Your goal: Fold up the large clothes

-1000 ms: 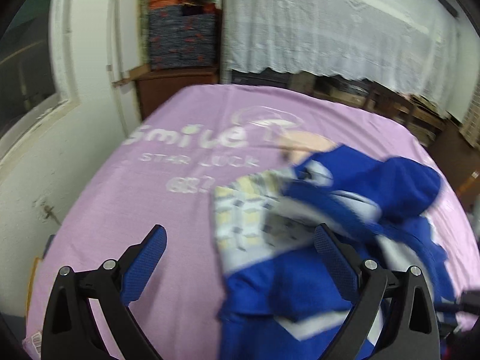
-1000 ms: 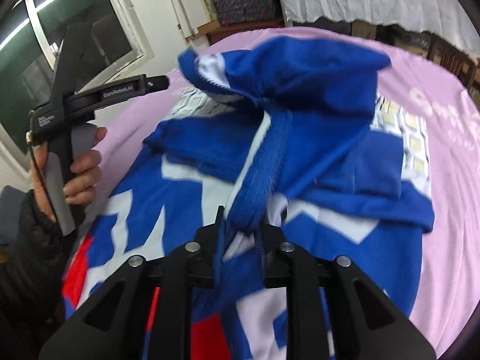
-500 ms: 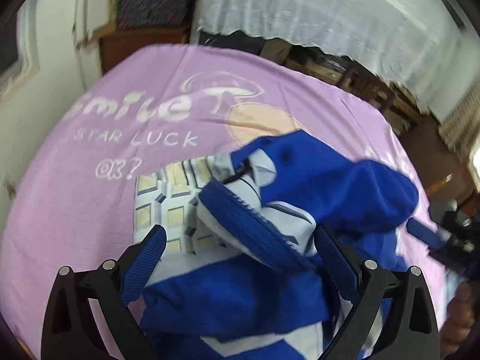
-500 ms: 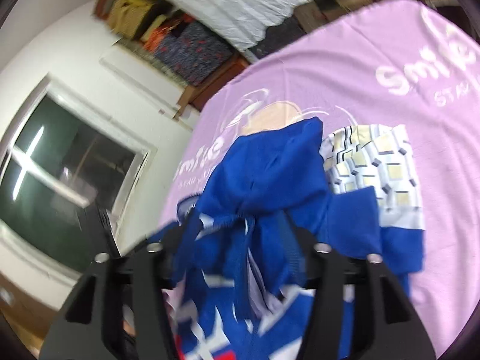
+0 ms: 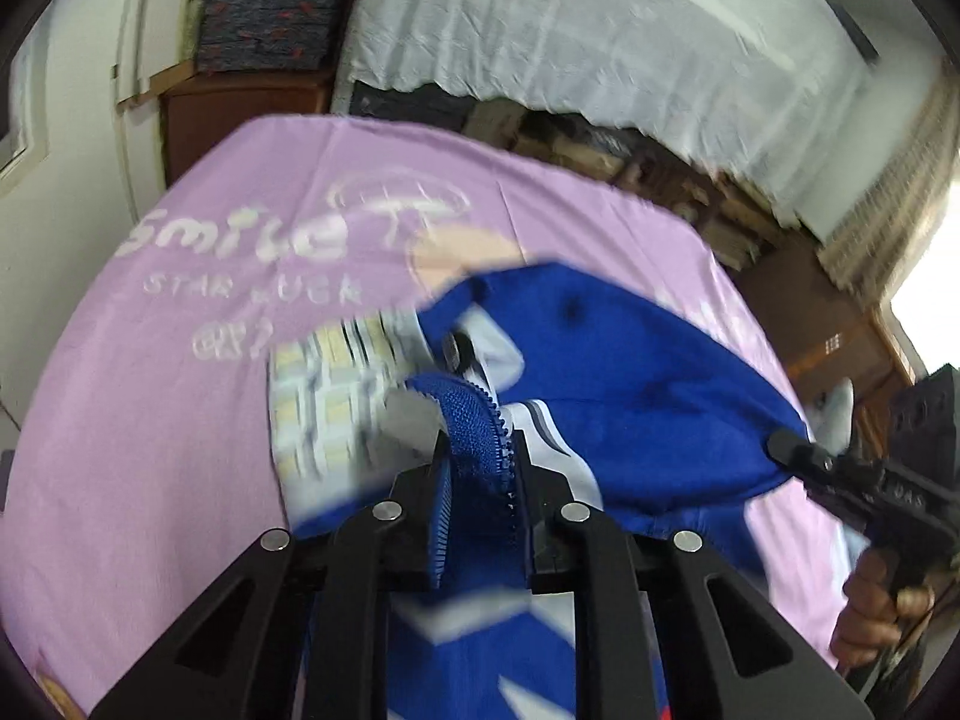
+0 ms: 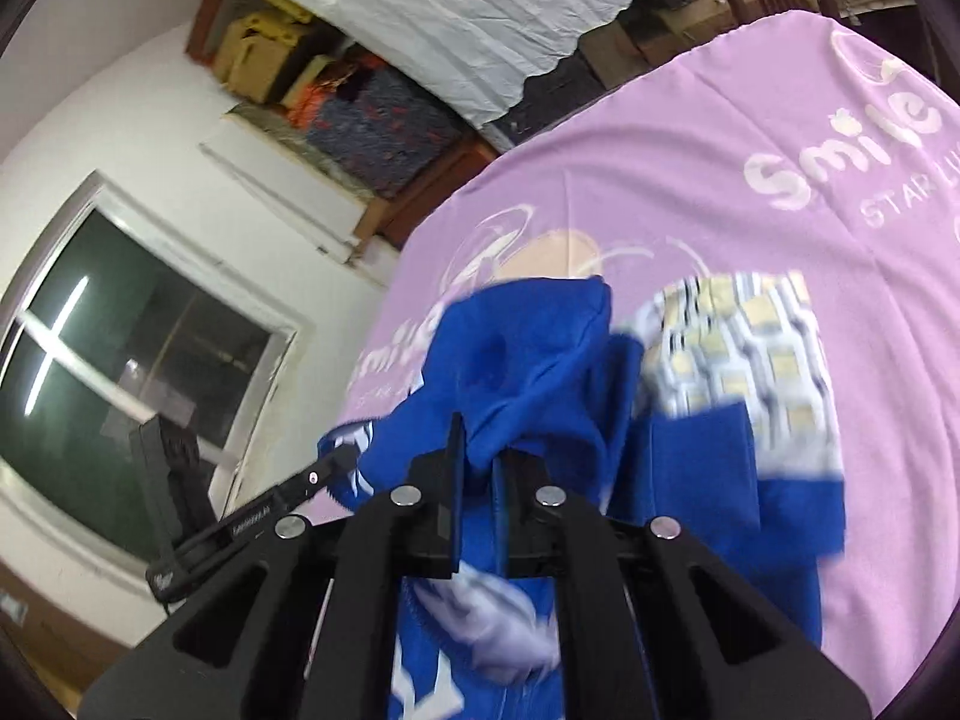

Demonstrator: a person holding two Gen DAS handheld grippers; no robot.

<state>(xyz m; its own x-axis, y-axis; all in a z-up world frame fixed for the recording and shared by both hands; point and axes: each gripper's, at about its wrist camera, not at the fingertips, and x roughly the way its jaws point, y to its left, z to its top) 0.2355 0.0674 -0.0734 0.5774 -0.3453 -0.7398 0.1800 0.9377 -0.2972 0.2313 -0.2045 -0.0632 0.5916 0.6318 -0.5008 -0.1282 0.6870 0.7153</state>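
Observation:
A blue hooded jacket (image 5: 636, 396) with white and red patches and a chequered yellow-and-white lining (image 5: 324, 396) lies on the pink sheet. My left gripper (image 5: 480, 480) is shut on the jacket's zipper edge near the collar. My right gripper (image 6: 480, 468) is shut on the blue fabric of the jacket (image 6: 528, 372) by the hood. The right gripper also shows at the right of the left wrist view (image 5: 798, 450), touching the hood. The left gripper shows at the left of the right wrist view (image 6: 336, 462). The lower jacket is hidden behind the grippers.
The pink sheet (image 5: 180, 390) with "Smile" lettering covers the bed. A white wall and a dark window (image 6: 120, 372) stand at the left. A wooden cabinet (image 5: 240, 114) and shelves under a white lace cloth (image 5: 570, 30) stand beyond the far edge.
My left gripper was open half a second ago and has closed on the zipper edge. The right gripper has stayed shut on the hood and the jacket has been lifted and shifted.

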